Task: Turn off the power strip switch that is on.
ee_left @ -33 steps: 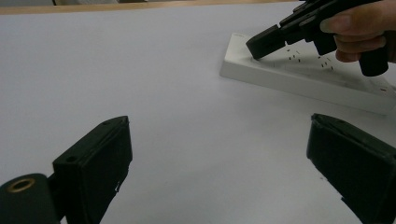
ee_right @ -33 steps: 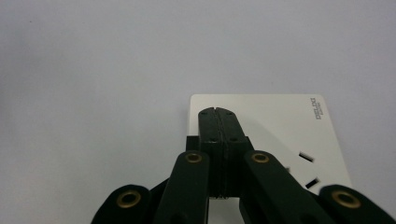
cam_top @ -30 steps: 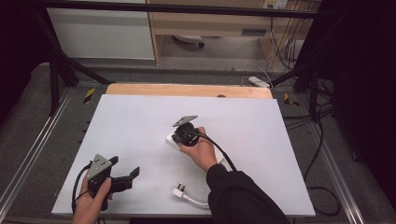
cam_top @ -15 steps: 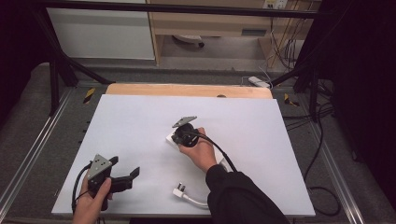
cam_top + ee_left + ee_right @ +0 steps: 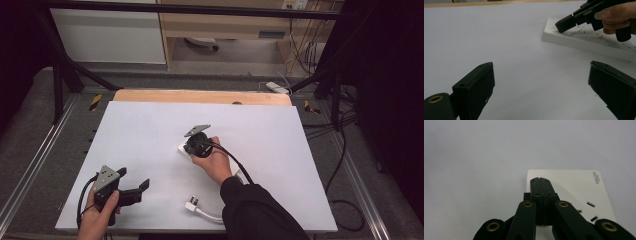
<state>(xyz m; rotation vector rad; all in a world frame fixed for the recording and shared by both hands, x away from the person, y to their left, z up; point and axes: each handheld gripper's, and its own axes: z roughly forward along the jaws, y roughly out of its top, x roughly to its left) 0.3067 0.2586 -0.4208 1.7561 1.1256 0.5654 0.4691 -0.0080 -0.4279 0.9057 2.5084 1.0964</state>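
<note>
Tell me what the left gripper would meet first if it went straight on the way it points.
Mostly bare table. The open left gripper aims across the white surface; the power strip and the right gripper pressing on it lie to the right of its line, so it would probably pass them, though depth is hard to judge.

White power strip (image 5: pixel 579 187), dark slots, grey logo. White tabletop (image 5: pixel 150 135), tan wood far edge. Both grippers black, brass rivets: left gripper (image 5: pixel 541 92), right gripper (image 5: pixel 541 182). White plug (image 5: pixel 192 203). Black sleeve (image 5: pixel 260 210).

White flat plastic power strip (image 5: pixel 571 192): grey brand mark at far corner, turned sideways, reads "DELIXI"; smaller line beside it illegible
</note>
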